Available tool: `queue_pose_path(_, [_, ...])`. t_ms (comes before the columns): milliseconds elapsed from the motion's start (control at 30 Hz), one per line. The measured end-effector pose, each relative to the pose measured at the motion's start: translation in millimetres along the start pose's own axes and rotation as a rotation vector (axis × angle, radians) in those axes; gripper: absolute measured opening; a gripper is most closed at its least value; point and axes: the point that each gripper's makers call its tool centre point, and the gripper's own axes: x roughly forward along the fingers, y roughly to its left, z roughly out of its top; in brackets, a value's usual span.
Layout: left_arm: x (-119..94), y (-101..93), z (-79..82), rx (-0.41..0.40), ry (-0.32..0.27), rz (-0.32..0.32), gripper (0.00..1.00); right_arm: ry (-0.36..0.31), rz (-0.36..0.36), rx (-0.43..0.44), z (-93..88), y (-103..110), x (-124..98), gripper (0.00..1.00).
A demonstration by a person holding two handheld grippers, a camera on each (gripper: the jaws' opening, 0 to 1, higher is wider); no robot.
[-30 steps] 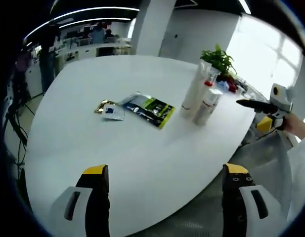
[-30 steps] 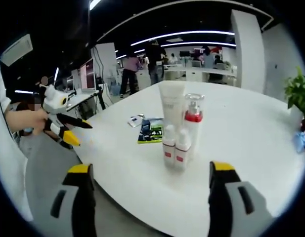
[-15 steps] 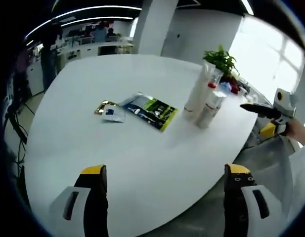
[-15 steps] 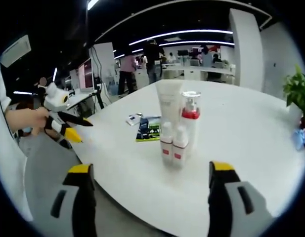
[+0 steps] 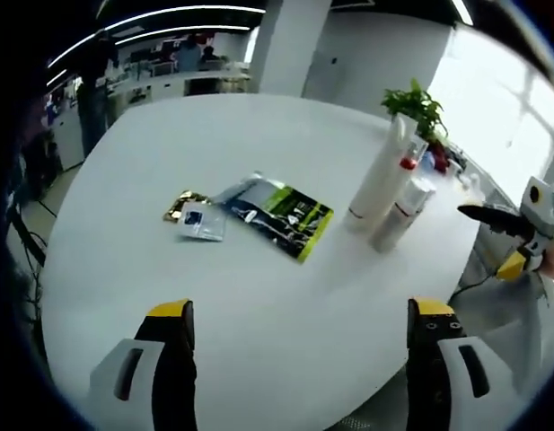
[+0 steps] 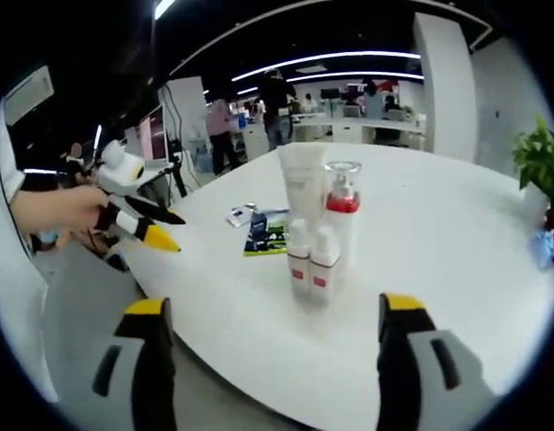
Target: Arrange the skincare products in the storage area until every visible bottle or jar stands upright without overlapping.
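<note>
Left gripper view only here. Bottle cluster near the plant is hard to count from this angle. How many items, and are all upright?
Observer: The right gripper view shows four: a tall white tube, a pump bottle with a red collar, and two small white bottles in front. All stand upright.
Operator: Do the small ones touch?
Observer: They stand side by side with red labels level. I cannot make out a gap between them.
Operator: Right tongs holding anything?
Observer: No. The right tongs are open and empty, on the near side of the cluster and short of it.
</note>
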Motion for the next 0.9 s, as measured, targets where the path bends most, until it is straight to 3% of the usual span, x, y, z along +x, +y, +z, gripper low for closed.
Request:
queue_pose_path(267, [28, 4.4, 12.0, -0.008, 0.025, 0.022, 0.95, 0.005, -0.018, 0.022, -3.6, -8, -1, 0.95])
queue_pose_path(500, [57, 4.7, 25.3, 0.061, 0.062, 0.014, 0.94, 0.01, -0.038, 0.041, -4.9, -15, -1, 0.95])
queue_pose_path(700, [75, 7.9, 35.1, 0.07, 0.077, 0.014, 0.93, 0.015, -0.05, 0.057, -7.1, -19, 0, 0.95])
queue_pose_path(900, [98, 23.4, 49.3, 0.041, 0.062, 0.09, 0.87, 0.026, -0.065, 0.079, -13.3, -21, -1, 0.95])
